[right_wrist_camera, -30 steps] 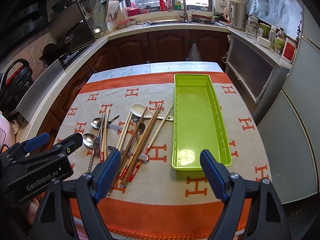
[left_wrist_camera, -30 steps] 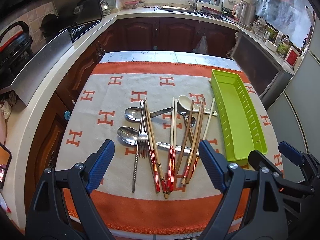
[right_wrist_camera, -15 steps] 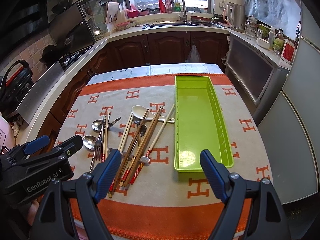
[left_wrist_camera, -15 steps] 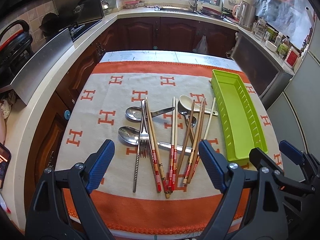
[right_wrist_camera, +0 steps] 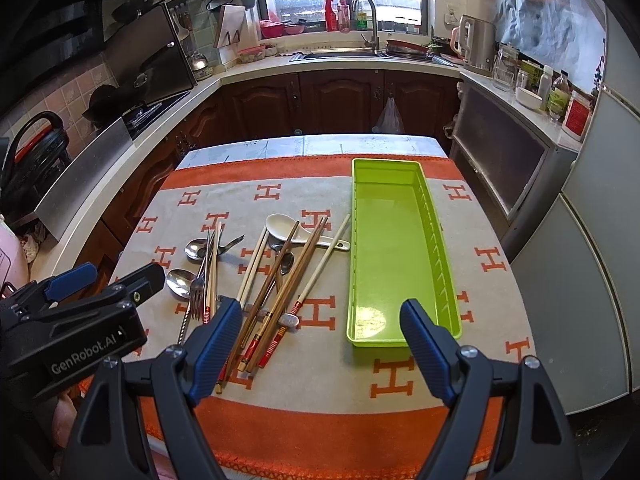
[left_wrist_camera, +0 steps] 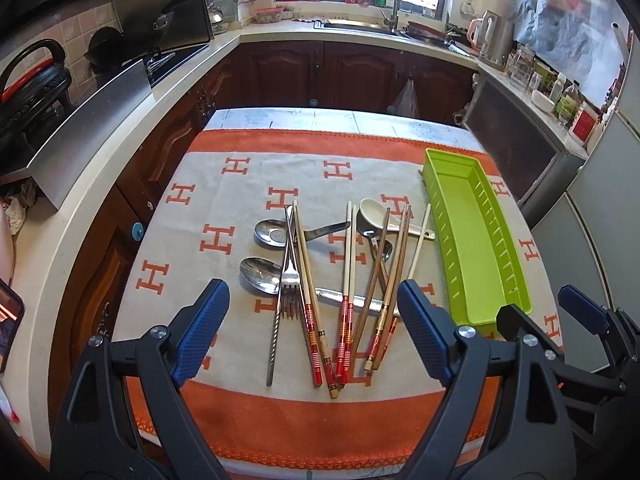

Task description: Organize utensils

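Both the left tongs [left_wrist_camera: 314, 334] and the right tongs [right_wrist_camera: 322, 350] are wide and hold nothing. Chopsticks [left_wrist_camera: 306, 276] and spoons [left_wrist_camera: 260, 272] lie beside the green tray [right_wrist_camera: 396, 248] on the desk [right_wrist_camera: 400, 428].

Left gripper [left_wrist_camera: 312, 334] spread wide, empty, above a jumbled pile of chopsticks [left_wrist_camera: 348, 280], fork [left_wrist_camera: 289, 288] and spoons [left_wrist_camera: 260, 274] on the orange-patterned cloth [left_wrist_camera: 192, 236]. Green tray [left_wrist_camera: 476, 240] lies right of the pile, empty.

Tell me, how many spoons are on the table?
4 in plain sight: an upper metal spoon and a lower metal spoon at the pile's left, a white spoon near the green tray, and a small metal spoon under chopsticks. Another may hide there.
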